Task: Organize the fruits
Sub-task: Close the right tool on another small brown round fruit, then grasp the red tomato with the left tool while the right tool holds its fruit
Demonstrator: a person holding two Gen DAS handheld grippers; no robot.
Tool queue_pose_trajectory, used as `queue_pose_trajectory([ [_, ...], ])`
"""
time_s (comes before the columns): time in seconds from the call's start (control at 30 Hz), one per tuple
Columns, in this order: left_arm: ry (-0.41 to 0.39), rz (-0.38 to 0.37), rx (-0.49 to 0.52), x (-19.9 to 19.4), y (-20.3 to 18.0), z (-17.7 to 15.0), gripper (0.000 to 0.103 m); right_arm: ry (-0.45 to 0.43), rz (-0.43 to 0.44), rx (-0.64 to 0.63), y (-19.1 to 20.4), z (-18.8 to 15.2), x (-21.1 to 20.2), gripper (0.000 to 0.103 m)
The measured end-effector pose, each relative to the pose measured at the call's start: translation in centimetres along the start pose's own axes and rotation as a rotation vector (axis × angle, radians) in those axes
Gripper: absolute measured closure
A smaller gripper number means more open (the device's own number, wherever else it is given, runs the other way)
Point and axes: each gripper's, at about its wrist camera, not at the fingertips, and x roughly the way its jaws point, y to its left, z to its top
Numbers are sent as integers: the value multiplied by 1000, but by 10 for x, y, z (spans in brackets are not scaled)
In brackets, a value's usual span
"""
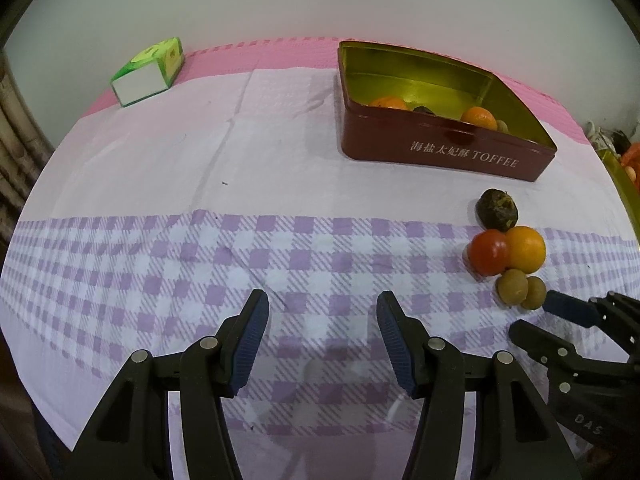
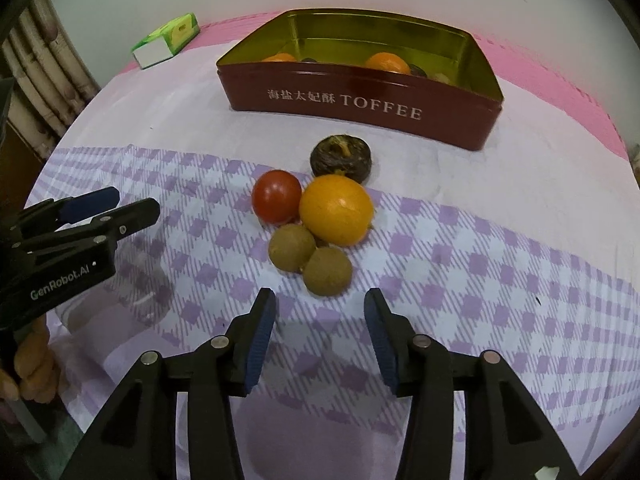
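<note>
My right gripper (image 2: pixel 320 336) hangs spread before the fruit cluster (image 2: pixel 316 216) at frame centre; my left gripper (image 1: pixel 322 338) is spread too. Nudging the near longan (image 2: pixel 327 271) could roll the touching tomato (image 2: pixel 277 202) away from the toffee tin (image 2: pixel 360 100).

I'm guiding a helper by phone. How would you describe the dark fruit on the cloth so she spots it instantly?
Find the red TOFFEE tin. Just in front of it sits a fruit cluster on the checked cloth. The dark fruit lies nearest the tin: brownish-black, wrinkled, flattened, unlike the smooth orange and tomato beside it.
</note>
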Motion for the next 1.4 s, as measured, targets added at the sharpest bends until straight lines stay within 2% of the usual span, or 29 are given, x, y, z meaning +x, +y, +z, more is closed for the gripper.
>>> queue_pose_trajectory([
  [0.33,22,-8,-4,8,0,0,46,-22,-43,-41,21,20,14,59],
  [0.47,26,-11,0,8,-1,0,46,-30,-61,-55,24,20,15,66],
  [0.6,29,-15,11,9,-3,0,46,-35,-70,-47,19,20,14,80],
  [1.0,33,-25,26,11,-12,-1,46,-36,-71,-20,0,4,5,80],
  [1.4,24,-70,69,9,-30,-1,46,-38,-107,82,-47,-11,-8,80],
])
